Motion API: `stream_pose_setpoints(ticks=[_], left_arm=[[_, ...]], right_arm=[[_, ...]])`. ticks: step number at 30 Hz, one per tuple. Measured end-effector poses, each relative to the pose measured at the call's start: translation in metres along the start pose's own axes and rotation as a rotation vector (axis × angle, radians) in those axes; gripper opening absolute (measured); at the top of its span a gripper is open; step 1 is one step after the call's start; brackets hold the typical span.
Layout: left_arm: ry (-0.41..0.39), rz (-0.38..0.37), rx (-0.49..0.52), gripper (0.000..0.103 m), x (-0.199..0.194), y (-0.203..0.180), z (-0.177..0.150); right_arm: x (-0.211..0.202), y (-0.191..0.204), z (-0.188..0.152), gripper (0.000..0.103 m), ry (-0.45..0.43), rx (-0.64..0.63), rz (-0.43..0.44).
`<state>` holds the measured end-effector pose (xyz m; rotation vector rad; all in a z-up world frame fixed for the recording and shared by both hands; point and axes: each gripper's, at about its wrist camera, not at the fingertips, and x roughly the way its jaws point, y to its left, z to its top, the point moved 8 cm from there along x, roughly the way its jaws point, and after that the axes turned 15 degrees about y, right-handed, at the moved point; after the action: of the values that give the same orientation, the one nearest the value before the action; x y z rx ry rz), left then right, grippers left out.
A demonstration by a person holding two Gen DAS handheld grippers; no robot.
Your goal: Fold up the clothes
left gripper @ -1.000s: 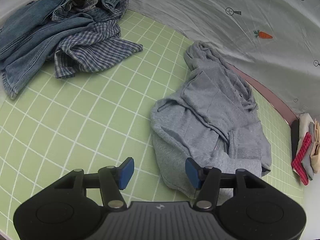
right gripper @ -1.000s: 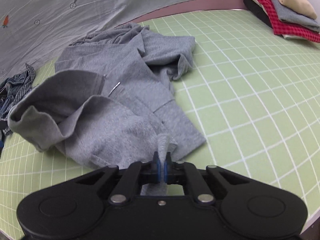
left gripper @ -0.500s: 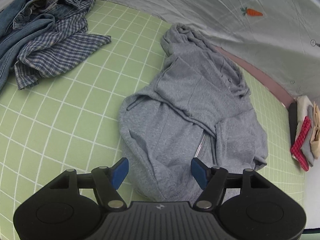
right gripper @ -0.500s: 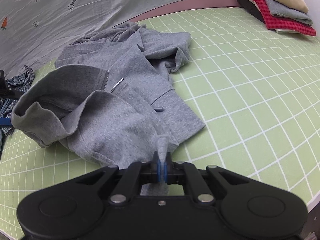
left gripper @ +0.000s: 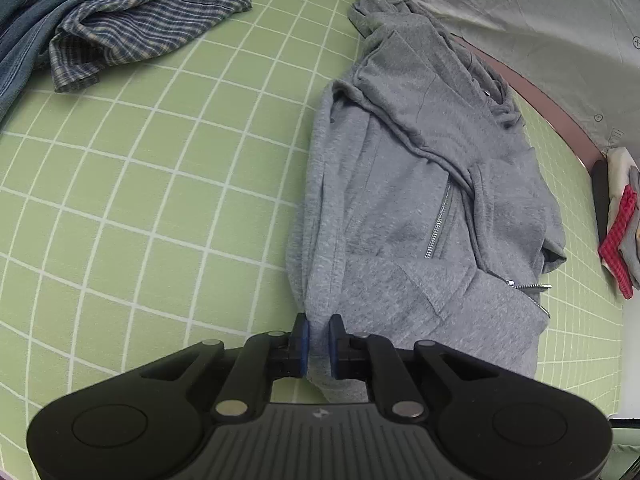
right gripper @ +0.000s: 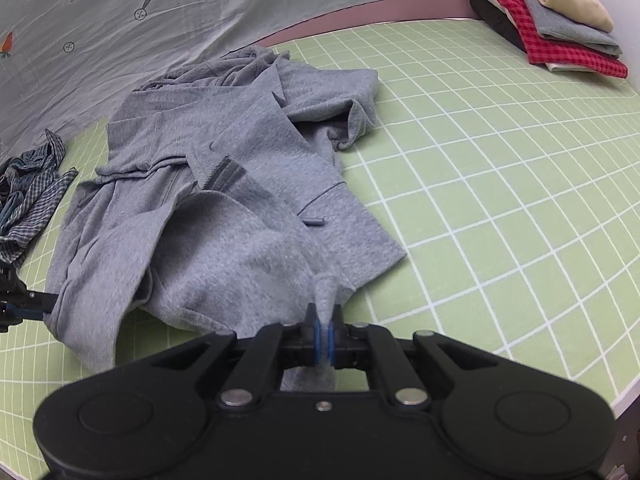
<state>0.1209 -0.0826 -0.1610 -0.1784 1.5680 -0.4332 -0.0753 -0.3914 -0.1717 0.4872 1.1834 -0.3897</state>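
Note:
A grey zip hoodie (left gripper: 420, 200) lies crumpled on the green grid mat (left gripper: 140, 200). My left gripper (left gripper: 319, 338) is shut on the hoodie's near hem at its left corner. In the right wrist view the hoodie (right gripper: 240, 208) spreads from the middle to the left, and my right gripper (right gripper: 324, 336) is shut on a pinched fold of its near edge. The left gripper's fingers (right gripper: 16, 304) show at that view's left edge, at the hoodie's other corner.
A checked shirt (left gripper: 132, 20) and denim clothes (left gripper: 16, 40) lie heaped at the far left. A stack of folded clothes (right gripper: 548, 20) sits at the mat's far right corner. A grey printed sheet (right gripper: 120, 20) hangs behind the mat.
My left gripper moved forward to the hoodie's hem and closed on it; it was open before. My right gripper kept its hold and the hoodie shifted slightly.

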Motion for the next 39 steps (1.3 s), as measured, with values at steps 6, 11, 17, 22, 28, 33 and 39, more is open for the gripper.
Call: stream_pose_setpoints(ticks=[6, 11, 17, 22, 28, 33, 39], left_arm=[[-0.067, 0.081, -0.036, 0.010, -0.015, 0.035, -0.006], [-0.105, 0.095, -0.029, 0.015, -0.017, 0.042, -0.012], [-0.091, 0.143, 0.050, 0.039, -0.007, 0.033, -0.024], [-0.087, 0.169, 0.076, 0.042, 0.001, 0.033, -0.030], [-0.082, 0.189, 0.088, 0.019, 0.003, 0.036, -0.036], [-0.076, 0.203, 0.084, 0.013, 0.003, 0.033, -0.048], [-0.055, 0.168, -0.010, 0.013, 0.006, 0.038, -0.080]], right_arm=[[-0.014, -0.001, 0.002, 0.006, -0.054, 0.026, 0.004], [-0.036, -0.008, 0.009, 0.020, -0.162, 0.089, 0.005], [-0.023, -0.010, 0.013, 0.050, -0.110, 0.126, 0.013], [0.008, 0.001, -0.003, 0.055, 0.008, 0.089, 0.007], [0.023, 0.012, -0.013, 0.053, 0.060, 0.007, -0.047], [0.020, 0.012, -0.013, 0.020, 0.059, -0.063, -0.058], [0.017, 0.001, -0.012, 0.011, 0.060, -0.129, -0.091]])
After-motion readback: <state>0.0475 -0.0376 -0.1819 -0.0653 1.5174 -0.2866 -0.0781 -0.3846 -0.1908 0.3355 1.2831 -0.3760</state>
